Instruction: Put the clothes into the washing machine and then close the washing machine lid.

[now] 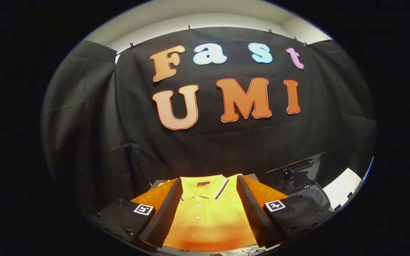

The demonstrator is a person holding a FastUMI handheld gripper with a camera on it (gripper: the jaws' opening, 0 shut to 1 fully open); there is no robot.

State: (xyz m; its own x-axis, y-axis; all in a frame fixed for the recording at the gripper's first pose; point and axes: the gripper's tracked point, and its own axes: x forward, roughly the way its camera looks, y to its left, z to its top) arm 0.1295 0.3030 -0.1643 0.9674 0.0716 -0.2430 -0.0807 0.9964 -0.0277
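- Here the gripper point(208, 209) stands wide apart, holding nothing, its ribbed black fingers point(166, 213) on either side of the shirt's collar.
- The orange polo shirt point(208, 217) lies flat between and below them.
- A dark washing machine point(297, 177), lid raised, sits just beyond the right finger.

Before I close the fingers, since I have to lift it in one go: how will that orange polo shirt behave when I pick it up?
The polo shirt lies flat between the open gripper fingers, so it is probably soft and floppy and will likely drape and hang down. It looks thin, so probably light. The ribbed fingers should grip cloth without much slipping.
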